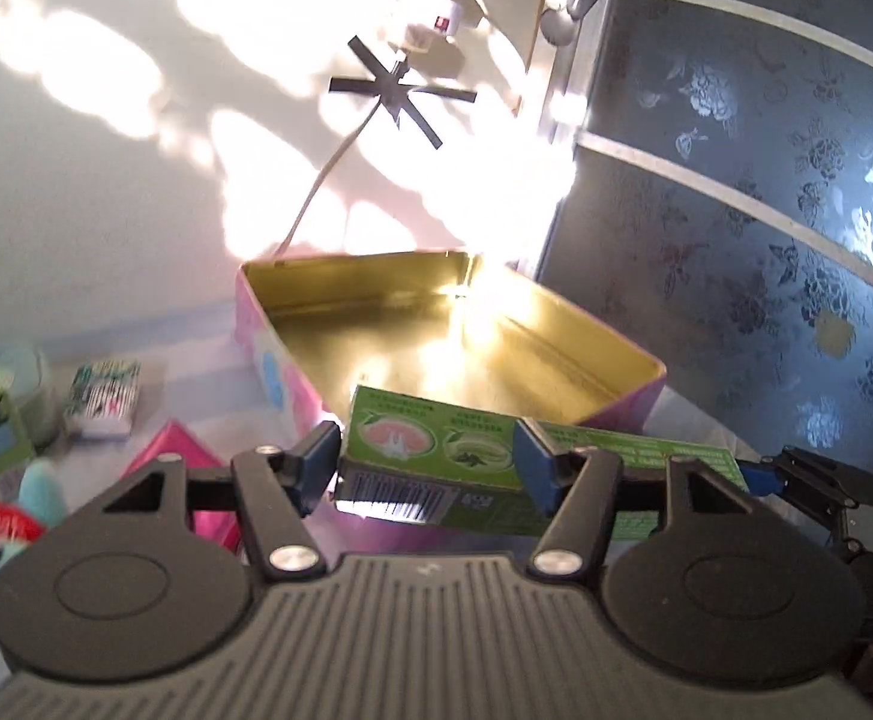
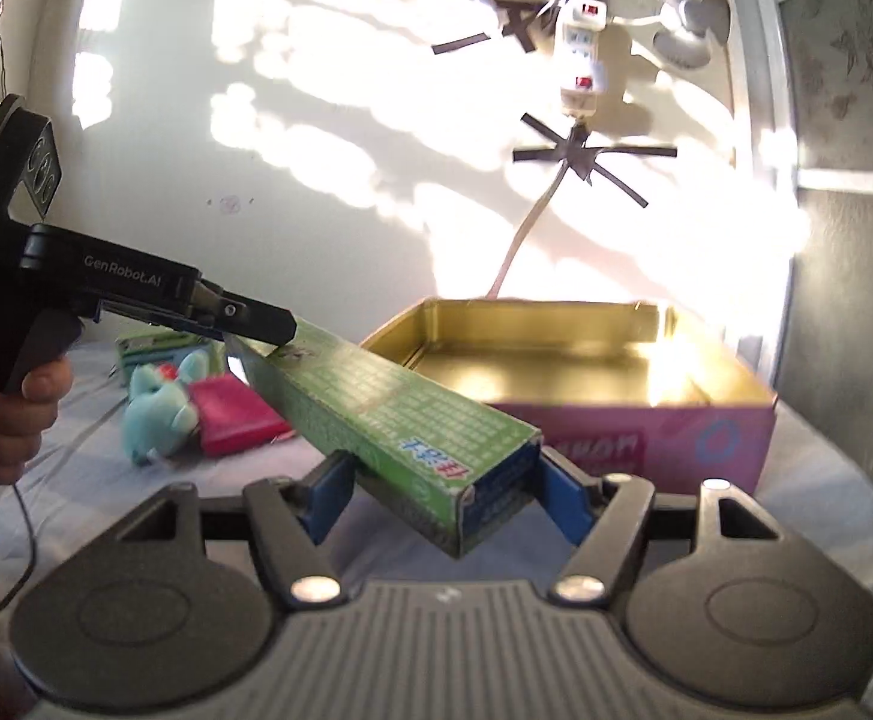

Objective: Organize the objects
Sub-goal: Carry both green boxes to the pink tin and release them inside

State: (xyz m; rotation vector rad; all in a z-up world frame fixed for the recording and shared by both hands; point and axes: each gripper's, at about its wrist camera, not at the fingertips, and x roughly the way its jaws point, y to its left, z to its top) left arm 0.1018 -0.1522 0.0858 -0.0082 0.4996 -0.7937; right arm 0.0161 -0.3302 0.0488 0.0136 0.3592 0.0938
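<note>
I had the green box [image 2: 388, 414] pinched at both ends, left hand-held gripper [image 1: 427, 468] and right hand-held gripper [image 2: 445, 489], long axis running between them, with the open tin [image 2: 562, 360] just beyond it.

Home bedroom: sheet-covered bed [image 2: 826, 480], floral wardrobe door [image 1: 766, 210], plush toy [image 2: 157, 414], wall-taped power strip [image 2: 580, 54].

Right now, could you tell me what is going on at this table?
A person holds a long green box between two handheld grippers: the left gripper clamps one end, the right gripper the other. The box hangs in the air just in front of the open pink tin, whose gold interior holds nothing visible.
</note>
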